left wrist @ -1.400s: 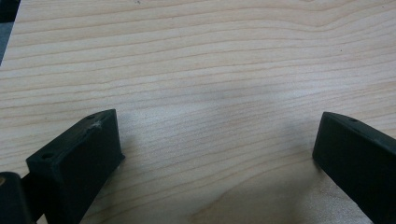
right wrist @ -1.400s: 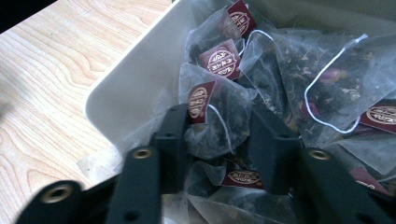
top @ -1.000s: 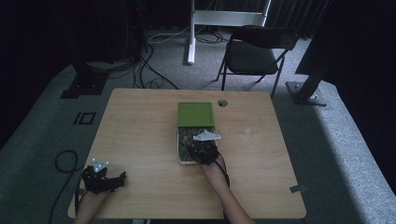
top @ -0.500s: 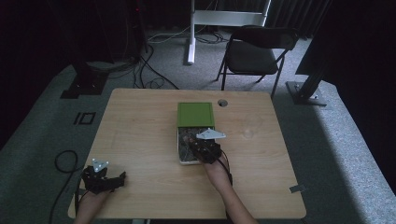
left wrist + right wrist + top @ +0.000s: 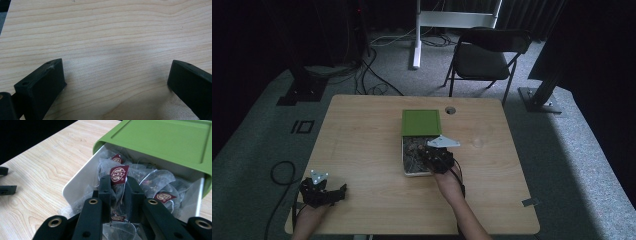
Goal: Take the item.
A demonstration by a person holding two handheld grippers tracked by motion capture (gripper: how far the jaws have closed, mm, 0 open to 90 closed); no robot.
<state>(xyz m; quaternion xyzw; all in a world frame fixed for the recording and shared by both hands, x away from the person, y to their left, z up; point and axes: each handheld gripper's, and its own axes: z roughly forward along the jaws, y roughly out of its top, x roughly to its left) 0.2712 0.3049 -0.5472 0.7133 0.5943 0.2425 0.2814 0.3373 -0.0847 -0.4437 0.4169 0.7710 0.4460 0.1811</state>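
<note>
Green lid [image 5: 165, 142] slid partway back over a white box [image 5: 80, 178], exposing a heap of tea bags inside; the box sits near the middle of a pale wooden table [image 5: 362, 135], with its open end toward the person.

Right gripper [image 5: 117, 187]: poised over the open end of the box, jaws drawn close together on one tea bag [image 5: 117, 191], pinching the gauzy pouch just below its dark red paper tag [image 5: 119, 174]. From above, the same gripper [image 5: 438, 159] lies over the near part of the box [image 5: 403, 160], and the lid [image 5: 421, 122] covers the far part.

Left gripper [image 5: 319, 192]: resting well away from the box, at the near left corner of the table, jaws spread wide with nothing between them; bare wood grain shows between its black jaws in the left gripper view [image 5: 112, 75].

Handling, as a judgement: the tea bag looks very light, soft and easily crushed, its mesh thin enough to tear if squeezed hard or snagged. Strings and tags of neighbouring bags [image 5: 163, 196] lie tangled close around it, so a lift may drag others along. The safest hold is probably the upper fold of the pouch or the tag itself, gripped gently, then raised straight up clear of the box wall and the lid's edge.

Beyond the box, on the floor past the far side of the table, stands a dark folding chair [image 5: 487, 52].
</note>
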